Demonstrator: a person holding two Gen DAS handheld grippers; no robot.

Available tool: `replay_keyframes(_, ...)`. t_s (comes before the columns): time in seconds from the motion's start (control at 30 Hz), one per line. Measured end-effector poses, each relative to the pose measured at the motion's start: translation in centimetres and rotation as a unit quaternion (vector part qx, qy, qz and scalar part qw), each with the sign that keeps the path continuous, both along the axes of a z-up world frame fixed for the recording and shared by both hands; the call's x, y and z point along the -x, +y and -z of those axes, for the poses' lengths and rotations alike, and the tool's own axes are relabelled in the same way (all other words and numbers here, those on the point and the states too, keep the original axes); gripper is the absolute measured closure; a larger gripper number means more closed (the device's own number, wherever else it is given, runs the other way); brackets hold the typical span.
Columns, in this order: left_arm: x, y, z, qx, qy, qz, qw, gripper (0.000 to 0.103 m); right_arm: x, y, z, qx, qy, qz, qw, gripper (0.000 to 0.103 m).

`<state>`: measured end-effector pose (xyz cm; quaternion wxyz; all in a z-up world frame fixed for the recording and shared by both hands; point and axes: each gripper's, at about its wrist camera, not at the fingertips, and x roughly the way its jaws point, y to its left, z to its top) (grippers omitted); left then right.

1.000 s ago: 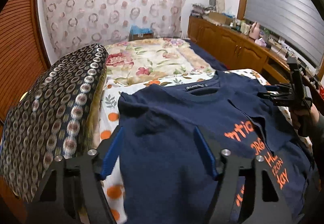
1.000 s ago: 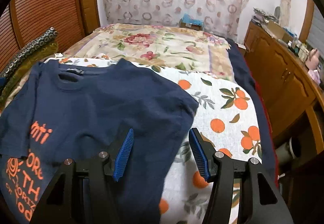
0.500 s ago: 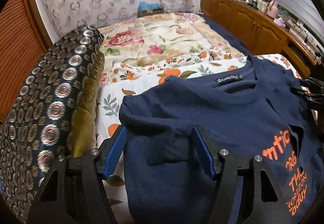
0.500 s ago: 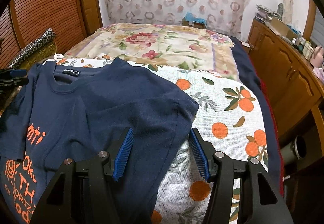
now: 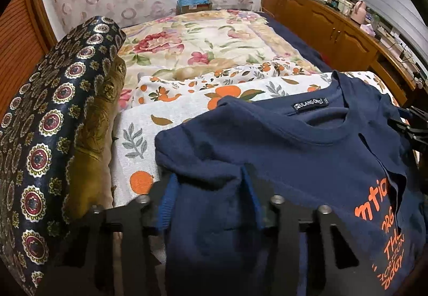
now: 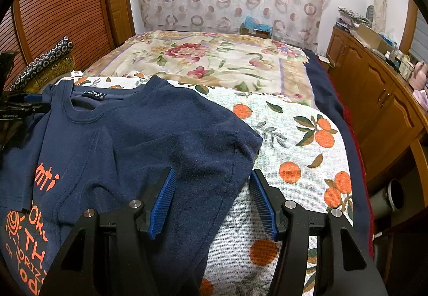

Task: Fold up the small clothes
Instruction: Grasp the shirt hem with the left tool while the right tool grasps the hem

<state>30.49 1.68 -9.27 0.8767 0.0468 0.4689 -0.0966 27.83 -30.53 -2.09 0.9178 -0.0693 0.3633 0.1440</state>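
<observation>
Navy T-shirt (image 5: 294, 162) lies face up on the orange-print sheet (image 6: 294, 140) at the near end of the bed, collar toward the floral quilt (image 5: 203, 47), with one sleeve already turned in over the orange lettering. A second ago the left gripper (image 5: 208, 197) hovered with its blue pads spread wide above the shirt's outer sleeve; since then it has come down and forward onto that sleeve, and its jaws are closing, with a bunched ridge of navy fabric standing up between the pads (image 5: 168, 202). The pads appear to press into the cloth on both sides, so the pinch looks made or very nearly so. The right gripper (image 6: 211, 197) has not shifted: its fingers stand apart, straddling the hem of the opposite sleeve without pressing on it, one pad over the shirt and the other over the bare sheet.

For the task, this likely means the next fold is being set up: with the sleeve caught on the left, that side can be lifted and carried inward. The patterned cushion (image 5: 48, 135) sits just beside the left gripper and could crowd the lift.
</observation>
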Motion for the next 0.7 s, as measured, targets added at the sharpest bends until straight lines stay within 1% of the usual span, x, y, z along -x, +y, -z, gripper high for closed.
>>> replay_keyframes(0.03,0.0,0.0,-0.1,-0.004,-0.003,0.001,1.0,0.076,0.0,0.0,0.0,0.0,0.0,0.0,1.0,0.044)
replay_keyframes(0.07,0.2,0.0,-0.3,-0.005,-0.006,0.002,1.0,0.085,0.0,0.0,0.0,0.0,0.0,0.0,1.0,0.044)
replay_keyframes(0.1,0.5,0.1,-0.7,-0.006,-0.013,0.002,0.9999,0.087,0.0,0.0,0.0,0.0,0.0,0.0,1.0,0.044)
replay_keyframes(0.27,1.3,1.1,-3.6,-0.003,-0.061,-0.012,0.9981,0.088,0.0,0.0,0.0,0.0,0.0,0.0,1.0,0.043)
replay_keyframes(0.43,1.2,1.9,-4.2,-0.005,-0.067,-0.014,0.9976,0.089,0.0,-0.1,0.0,0.0,0.0,0.0,1.0,0.043)
replay_keyframes(0.5,1.4,2.1,-4.4,0.003,-0.072,-0.014,0.9973,0.089,0.0,-0.1,0.0,0.0,0.0,-0.001,1.0,0.043)
replay_keyframes(0.7,2.7,1.3,-4.6,0.01,-0.08,-0.001,0.9968,0.089,0.0,-0.3,0.0,-0.001,0.0,-0.002,1.0,0.043)
